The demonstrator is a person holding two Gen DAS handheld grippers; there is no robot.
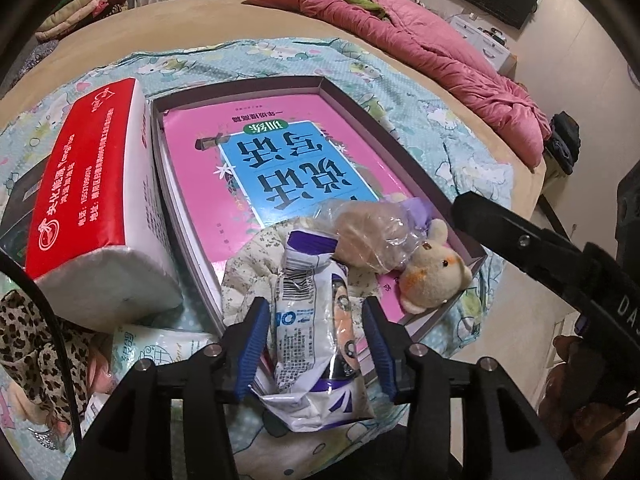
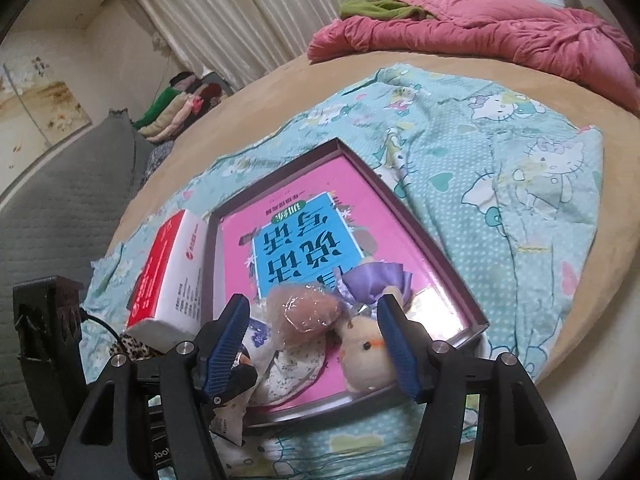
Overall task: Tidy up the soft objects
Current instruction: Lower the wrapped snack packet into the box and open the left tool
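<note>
A shallow dark box (image 1: 404,140) (image 2: 448,268) holds a pink and blue book (image 1: 280,168) (image 2: 304,236). At its near end lie a floral cloth pouch (image 1: 248,272) (image 2: 292,368), a plush toy bear in clear plastic (image 1: 432,272) (image 2: 364,352) and a purple bow (image 2: 376,280). My left gripper (image 1: 316,340) is open around a white and purple snack packet (image 1: 320,340) that lies over the box's near edge. My right gripper (image 2: 316,344) is open, its fingers either side of the bear and pouch.
A red and white tissue pack (image 1: 100,184) (image 2: 168,276) lies left of the box. A leopard-print cloth (image 1: 28,344) and another tissue packet (image 1: 160,348) are at the near left. A teal cartoon sheet (image 2: 500,184) covers the bed; a pink quilt (image 1: 432,52) is behind.
</note>
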